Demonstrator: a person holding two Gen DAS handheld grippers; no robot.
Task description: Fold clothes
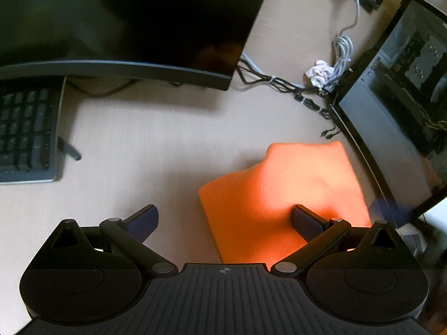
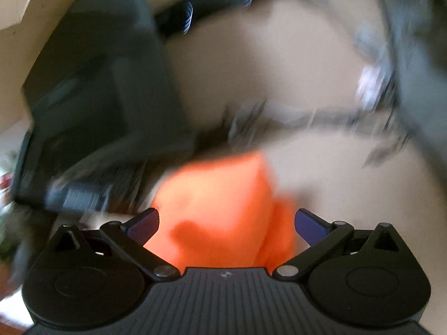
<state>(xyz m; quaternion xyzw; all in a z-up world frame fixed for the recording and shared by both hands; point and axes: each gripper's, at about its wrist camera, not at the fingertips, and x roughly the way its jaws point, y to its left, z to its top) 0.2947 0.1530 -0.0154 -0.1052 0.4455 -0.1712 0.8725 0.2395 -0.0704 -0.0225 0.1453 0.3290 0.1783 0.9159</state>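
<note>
An orange cloth (image 1: 282, 195) lies folded into a compact pile on the beige desk (image 1: 156, 139), to the right in the left wrist view. My left gripper (image 1: 223, 220) hovers above its near left corner, open, with its right finger over the cloth and its left finger over bare desk. The right wrist view is heavily blurred. There the orange cloth (image 2: 223, 203) bulges between the wide-apart fingers of my right gripper (image 2: 226, 223), which is open and close over it. Whether the cloth touches the pads is unclear.
A black keyboard (image 1: 25, 131) sits at the left, a dark monitor (image 1: 125, 25) behind it. Bundled cables (image 1: 282, 83) and a crumpled tissue (image 1: 320, 72) lie at the back. A computer case (image 1: 396, 89) stands just right of the cloth.
</note>
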